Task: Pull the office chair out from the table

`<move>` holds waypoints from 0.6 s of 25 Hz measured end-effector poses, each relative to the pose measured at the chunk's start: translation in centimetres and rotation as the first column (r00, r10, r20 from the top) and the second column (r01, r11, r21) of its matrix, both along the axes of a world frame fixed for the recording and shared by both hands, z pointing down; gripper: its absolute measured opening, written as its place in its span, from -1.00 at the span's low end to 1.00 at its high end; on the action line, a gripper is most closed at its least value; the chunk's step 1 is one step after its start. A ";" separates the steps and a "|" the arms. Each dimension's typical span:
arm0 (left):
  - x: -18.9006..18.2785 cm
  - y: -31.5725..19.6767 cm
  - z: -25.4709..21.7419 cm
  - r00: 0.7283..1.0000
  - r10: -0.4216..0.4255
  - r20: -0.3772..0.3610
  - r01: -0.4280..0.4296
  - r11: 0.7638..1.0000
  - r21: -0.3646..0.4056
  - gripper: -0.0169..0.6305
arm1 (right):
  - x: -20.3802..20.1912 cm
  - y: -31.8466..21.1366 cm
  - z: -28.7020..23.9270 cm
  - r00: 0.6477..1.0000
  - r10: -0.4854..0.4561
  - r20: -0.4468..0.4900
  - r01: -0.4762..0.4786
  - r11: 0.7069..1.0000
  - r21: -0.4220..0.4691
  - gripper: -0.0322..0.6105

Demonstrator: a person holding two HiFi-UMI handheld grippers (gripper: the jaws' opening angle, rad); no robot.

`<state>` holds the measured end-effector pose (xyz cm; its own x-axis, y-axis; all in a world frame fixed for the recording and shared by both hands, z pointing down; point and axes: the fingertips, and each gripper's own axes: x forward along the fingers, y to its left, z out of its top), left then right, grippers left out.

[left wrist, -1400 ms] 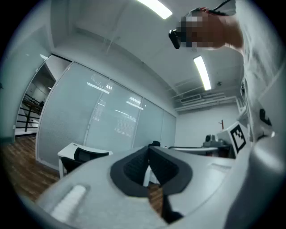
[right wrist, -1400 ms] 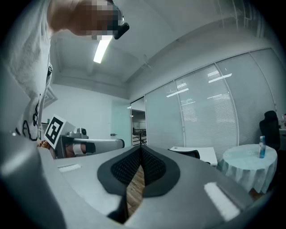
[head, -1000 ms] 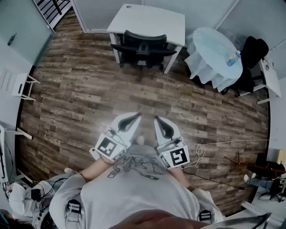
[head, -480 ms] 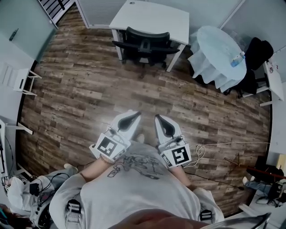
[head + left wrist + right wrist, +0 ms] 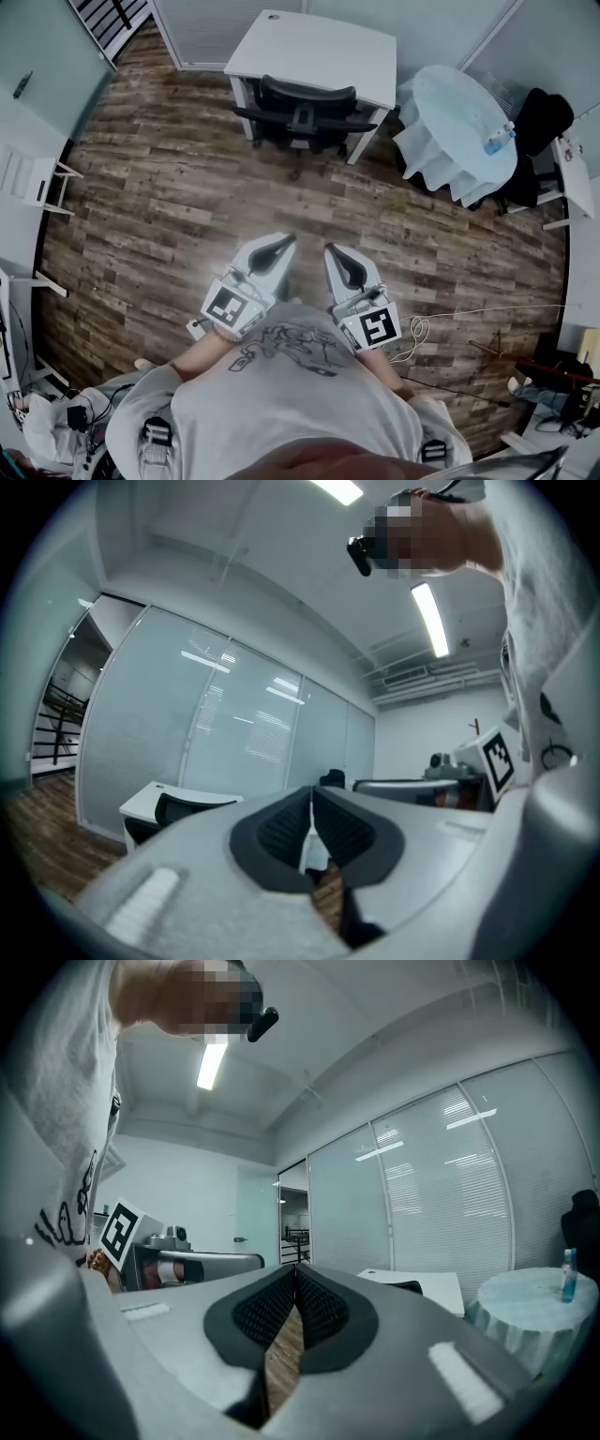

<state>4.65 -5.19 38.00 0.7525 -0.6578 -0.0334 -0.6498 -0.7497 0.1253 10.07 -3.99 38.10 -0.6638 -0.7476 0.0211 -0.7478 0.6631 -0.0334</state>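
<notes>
A black office chair (image 5: pixel 302 111) is tucked under a white rectangular table (image 5: pixel 314 45) at the far wall, its backrest toward me. The same chair (image 5: pixel 178 808) and table (image 5: pixel 155 797) show small at the left of the left gripper view, and the table (image 5: pixel 422 1285) appears beyond the jaws in the right gripper view. My left gripper (image 5: pixel 289 242) and right gripper (image 5: pixel 328 249) are held side by side close to my chest, well short of the chair. Both are shut with nothing between the pads.
A round table (image 5: pixel 461 122) with a pale cloth and a bottle (image 5: pixel 495 141) stands right of the white table, with dark chairs (image 5: pixel 534 112) behind it. White stands (image 5: pixel 37 183) line the left wall. Cables (image 5: pixel 422 328) lie on the wooden floor (image 5: pixel 187 216) at my right.
The view has shifted forward over the floor toward the chair and table. Both grippers keep their pose in front of my chest and stay shut.
</notes>
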 end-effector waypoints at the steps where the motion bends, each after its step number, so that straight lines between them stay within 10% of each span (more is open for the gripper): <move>1: -0.1 -1.2 0.0 1.000 0.003 0.004 -0.003 1.000 0.005 -0.92 | -0.1 -1.2 0.1 1.000 -0.001 -0.006 0.001 1.000 0.002 -0.88; 15: -3.2 -23.5 2.3 0.984 0.082 0.160 -0.088 0.996 0.030 -0.74 | -2.9 -23.3 2.1 0.987 0.016 -0.161 -0.013 1.000 0.022 -0.65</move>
<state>1.45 -28.70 40.34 0.8035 -0.5915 0.0675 -0.5927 -0.8054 -0.0033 7.20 -27.26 40.15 -0.6423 -0.7583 0.1113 -0.7517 0.6517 0.1015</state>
